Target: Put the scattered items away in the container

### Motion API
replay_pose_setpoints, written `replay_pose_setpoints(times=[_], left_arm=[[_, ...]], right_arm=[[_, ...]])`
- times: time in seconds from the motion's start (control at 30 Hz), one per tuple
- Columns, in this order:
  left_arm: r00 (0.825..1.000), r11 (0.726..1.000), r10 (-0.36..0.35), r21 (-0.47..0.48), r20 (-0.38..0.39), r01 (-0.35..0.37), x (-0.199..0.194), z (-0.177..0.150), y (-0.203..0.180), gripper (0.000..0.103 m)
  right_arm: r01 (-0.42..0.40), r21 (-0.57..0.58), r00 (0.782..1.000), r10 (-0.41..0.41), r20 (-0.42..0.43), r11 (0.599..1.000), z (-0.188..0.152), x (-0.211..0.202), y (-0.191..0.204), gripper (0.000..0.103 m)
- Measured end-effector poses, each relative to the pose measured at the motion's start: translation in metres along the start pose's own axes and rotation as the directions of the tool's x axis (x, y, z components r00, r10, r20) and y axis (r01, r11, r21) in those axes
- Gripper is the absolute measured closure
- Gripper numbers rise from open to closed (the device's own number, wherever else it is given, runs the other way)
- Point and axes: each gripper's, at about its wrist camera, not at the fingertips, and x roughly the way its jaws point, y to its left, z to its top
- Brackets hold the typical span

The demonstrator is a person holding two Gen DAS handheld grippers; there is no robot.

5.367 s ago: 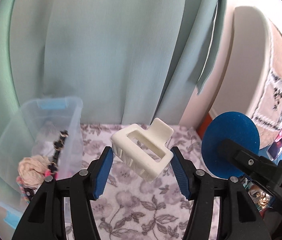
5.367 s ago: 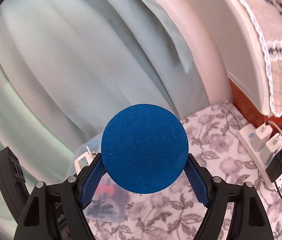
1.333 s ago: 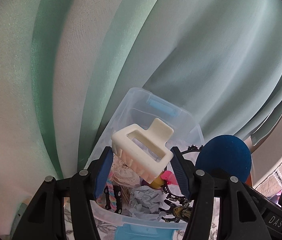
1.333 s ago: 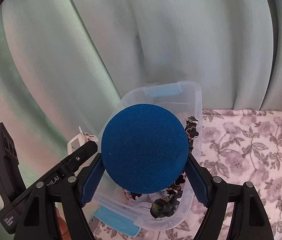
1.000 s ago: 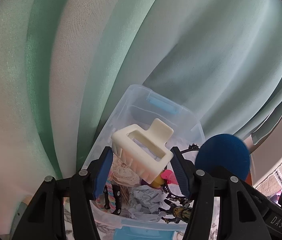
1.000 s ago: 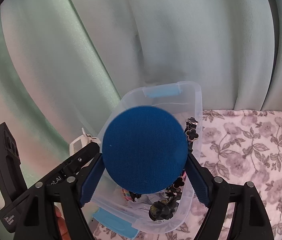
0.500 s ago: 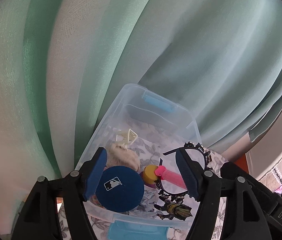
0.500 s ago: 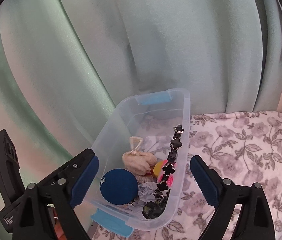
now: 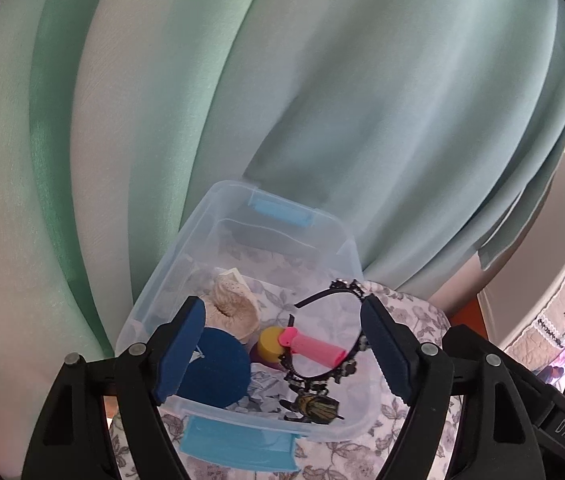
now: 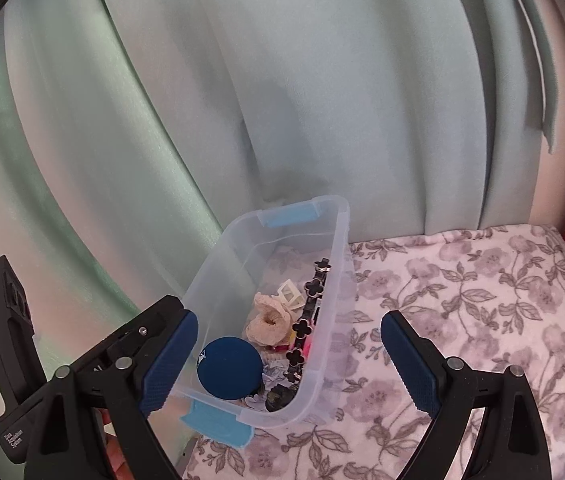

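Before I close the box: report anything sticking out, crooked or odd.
The black headband stands out: it leans against the clear container's right wall, its top poking above the rim. The blue ball, cream scrunchie and white claw clip lie fully inside. Both grippers, left and right, are open and empty.

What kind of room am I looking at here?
Probably a bedroom at home: a grey floral blanket spreads like bedding, long pale green curtains hang behind it, and a clear plastic storage box holds hair accessories such as a black clover headband.
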Motion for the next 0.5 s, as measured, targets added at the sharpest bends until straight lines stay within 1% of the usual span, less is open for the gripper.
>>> replay_pose_setpoints(times=[0.07,0.2,0.27,0.3,0.37,0.5], left_arm=[[1.000,1.000,-0.001,0.016,0.003,0.001,-0.003,-0.001,-0.008,0.022],[1.000,0.999,-0.001,0.049,0.008,0.000,-0.010,-0.003,-0.024,0.017],[1.000,0.998,0.000,0.067,0.012,-0.001,-0.013,-0.004,-0.032,0.017],[1.000,0.997,0.001,0.075,0.014,-0.002,-0.015,-0.004,-0.036,0.016],[1.000,0.996,0.000,0.088,0.020,-0.002,-0.018,-0.006,-0.044,0.012],[1.000,0.994,-0.009,0.111,0.021,0.007,-0.023,-0.009,-0.059,0.012]], right_arm=[[0.003,0.008,1.000,-0.003,0.010,1.000,0.000,-0.009,-0.004,0.008],[0.010,0.020,0.999,-0.010,0.032,1.000,0.000,-0.028,-0.013,0.008],[0.011,0.026,0.999,-0.012,0.042,1.000,0.000,-0.038,-0.019,0.001],[0.013,0.028,0.999,-0.015,0.051,1.000,0.000,-0.043,-0.022,0.000],[0.018,0.039,0.998,-0.020,0.066,0.999,0.000,-0.053,-0.028,0.000],[0.021,0.063,0.996,-0.027,0.086,0.998,-0.003,-0.072,-0.042,0.000]])
